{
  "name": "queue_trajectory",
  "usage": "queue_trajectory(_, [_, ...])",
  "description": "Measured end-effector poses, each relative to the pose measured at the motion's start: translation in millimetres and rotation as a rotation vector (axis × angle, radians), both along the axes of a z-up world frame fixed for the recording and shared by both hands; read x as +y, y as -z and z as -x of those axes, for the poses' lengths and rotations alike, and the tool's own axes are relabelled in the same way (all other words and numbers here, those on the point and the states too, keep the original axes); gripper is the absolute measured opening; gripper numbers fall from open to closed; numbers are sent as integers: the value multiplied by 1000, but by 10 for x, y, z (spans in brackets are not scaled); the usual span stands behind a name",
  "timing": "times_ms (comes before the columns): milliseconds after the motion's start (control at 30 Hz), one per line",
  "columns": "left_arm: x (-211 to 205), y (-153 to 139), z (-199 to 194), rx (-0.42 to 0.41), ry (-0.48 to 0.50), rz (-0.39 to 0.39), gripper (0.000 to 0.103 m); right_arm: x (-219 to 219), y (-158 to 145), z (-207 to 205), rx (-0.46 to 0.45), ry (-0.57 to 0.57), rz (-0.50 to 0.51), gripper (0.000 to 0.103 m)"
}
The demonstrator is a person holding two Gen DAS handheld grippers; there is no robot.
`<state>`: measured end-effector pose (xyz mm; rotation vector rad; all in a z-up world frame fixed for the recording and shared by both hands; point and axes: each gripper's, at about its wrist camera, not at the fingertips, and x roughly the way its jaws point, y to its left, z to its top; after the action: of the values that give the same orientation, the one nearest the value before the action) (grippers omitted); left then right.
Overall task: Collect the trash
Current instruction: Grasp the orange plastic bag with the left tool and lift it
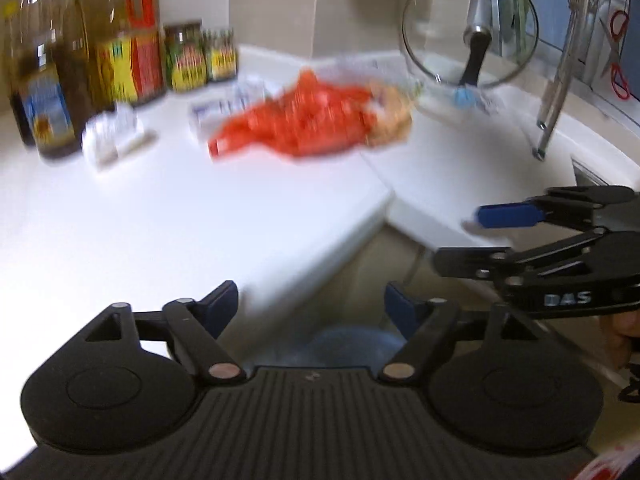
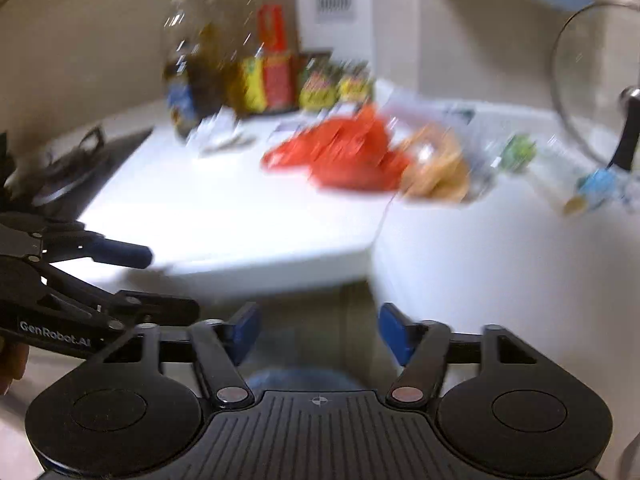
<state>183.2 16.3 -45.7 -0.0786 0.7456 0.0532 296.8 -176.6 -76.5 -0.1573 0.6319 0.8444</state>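
Left tongs [image 1: 311,306]: blue-padded jaws stand apart, nothing between them; they hang over the front edge of the counter, at 6 o'clock in the left wrist view.
Right tongs [image 2: 318,330]: jaws apart and empty, likewise off the counter's front edge; in the left wrist view they show from the side at 3 o'clock.
Counter [image 1: 160,216]: white, L-shaped, with an inner corner near the centre of both views.
Red wrapper [image 1: 304,120]: crumpled trash lying on the counter at 12 o'clock from the left tongs, well apart from both tongs; blurred.
Tan packet [image 1: 390,114]: touching the red wrapper's right end, detail too blurred to tell.
White scraps [image 1: 224,110]: small pieces of packaging just left of the red wrapper, at 11 o'clock.
Bottles [image 1: 52,92]: a row of sauce and oil bottles and jars along the back wall at 10 o'clock.
Glass lid [image 1: 470,28]: propped upright at 1 o'clock, black knob facing out.
Stove [image 2: 72,160]: dark hob at 9 o'clock in the right wrist view.
Below the tongs: a bluish shape shows in both views, too blurred to tell what it is.
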Motion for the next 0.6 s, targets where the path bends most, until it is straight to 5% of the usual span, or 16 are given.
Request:
queue_trajectory(300, [36, -277, -817, -89, 182, -259, 96, -141, -283, -537, -43, 139, -27, 76])
queue_trajectory(600, [-161, -52, -1381, -100, 509, -575, 98, -287, -338, -886, -24, 257, -52, 77])
